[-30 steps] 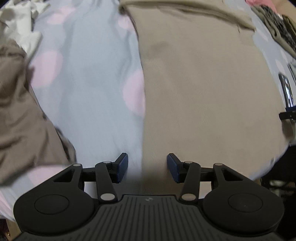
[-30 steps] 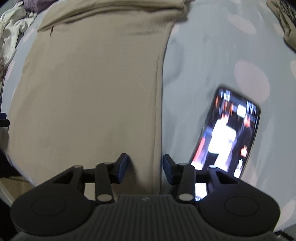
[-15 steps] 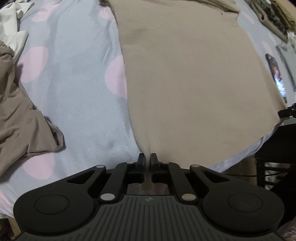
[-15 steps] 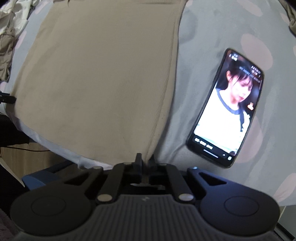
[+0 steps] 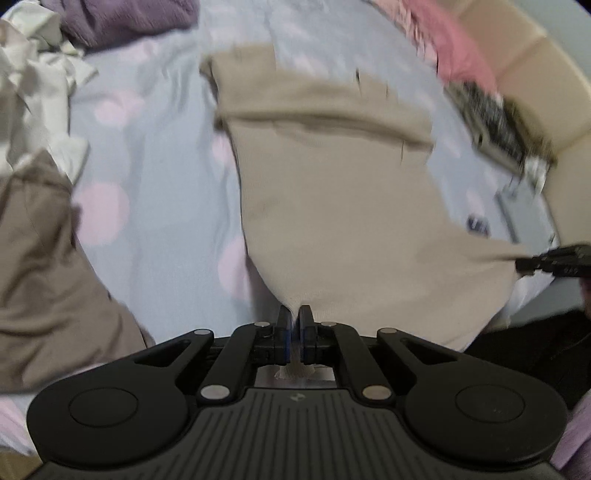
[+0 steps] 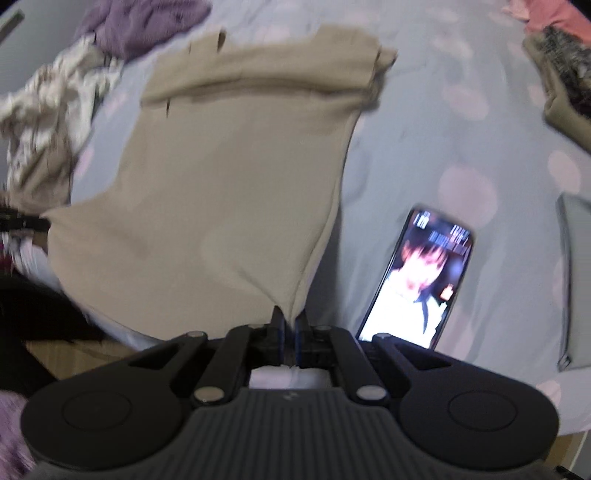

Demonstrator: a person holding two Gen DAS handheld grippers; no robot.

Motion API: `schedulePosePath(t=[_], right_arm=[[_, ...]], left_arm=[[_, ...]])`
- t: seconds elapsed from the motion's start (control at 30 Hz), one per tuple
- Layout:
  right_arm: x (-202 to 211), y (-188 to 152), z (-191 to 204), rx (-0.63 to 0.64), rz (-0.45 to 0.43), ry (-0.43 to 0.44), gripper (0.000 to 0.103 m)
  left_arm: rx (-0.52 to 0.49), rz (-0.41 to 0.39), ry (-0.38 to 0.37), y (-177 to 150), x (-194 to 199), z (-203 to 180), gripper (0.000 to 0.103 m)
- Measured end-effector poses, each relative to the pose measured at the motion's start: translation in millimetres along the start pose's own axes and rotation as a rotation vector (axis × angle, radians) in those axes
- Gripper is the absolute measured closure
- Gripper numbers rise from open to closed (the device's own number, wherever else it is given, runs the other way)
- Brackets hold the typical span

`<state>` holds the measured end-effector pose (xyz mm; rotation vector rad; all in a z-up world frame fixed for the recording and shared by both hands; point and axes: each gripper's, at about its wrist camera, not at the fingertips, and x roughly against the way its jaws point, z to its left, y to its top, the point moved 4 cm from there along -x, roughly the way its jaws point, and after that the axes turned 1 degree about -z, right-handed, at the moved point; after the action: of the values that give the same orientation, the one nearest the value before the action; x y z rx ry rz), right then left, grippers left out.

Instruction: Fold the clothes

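A beige garment [image 5: 332, 206] lies spread on a pale blue bedsheet with pink dots [image 5: 155, 192], its far end folded over. My left gripper [image 5: 294, 314] is shut on the garment's near left corner, which is pulled up into a peak. My right gripper [image 6: 289, 317] is shut on the near right corner of the same beige garment [image 6: 221, 192], also lifted off the bedsheet [image 6: 424, 122]. In the left wrist view the right gripper [image 5: 521, 264] shows at the right edge, pinching the cloth.
A lit phone [image 6: 417, 280] lies on the sheet just right of the garment. A brown garment [image 5: 40, 280] and white crumpled cloth [image 5: 33, 88] sit on the left. Purple [image 6: 144, 22] and pink [image 5: 454, 48] clothes lie at the far end. A patterned folded piece [image 5: 498, 122] rests far right.
Both grippers closed on the near corners of the beige garment, then rose, lifting that edge off the bed. The view has pulled back, showing more of the far clothes.
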<state>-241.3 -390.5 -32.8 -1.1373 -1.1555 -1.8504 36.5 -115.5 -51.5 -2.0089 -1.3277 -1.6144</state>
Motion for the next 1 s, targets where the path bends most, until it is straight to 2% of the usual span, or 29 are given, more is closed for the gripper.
schedulePosePath(t=[0.2,0.33,0.5,0.73,1.0], right_arm=[[33,53,-4,-0.044,-0.162,0.029,0.098],[44,93,-4,-0.048,-0.249,0.020,0.098],[38,154,-13,-0.066,-0.331,-0.002,0.098],[-13,230,-34,-0.097,-0.353,-0.034,0.098],[-95,278,-63,-0.143,-0.288,-0.063,0.098]], left_arm=[[0.032,-0.108,-0.024,57,18,5,0.101],[0.031,-0.175,-0.005,101,24,4,0.101],[0.050,-0.218,0.034,160,13,9,0.101],[0.109,-0.221,0.103,231,-41,35,0.101],[0.168,-0.158,0.123,263,-120,73,0.101]])
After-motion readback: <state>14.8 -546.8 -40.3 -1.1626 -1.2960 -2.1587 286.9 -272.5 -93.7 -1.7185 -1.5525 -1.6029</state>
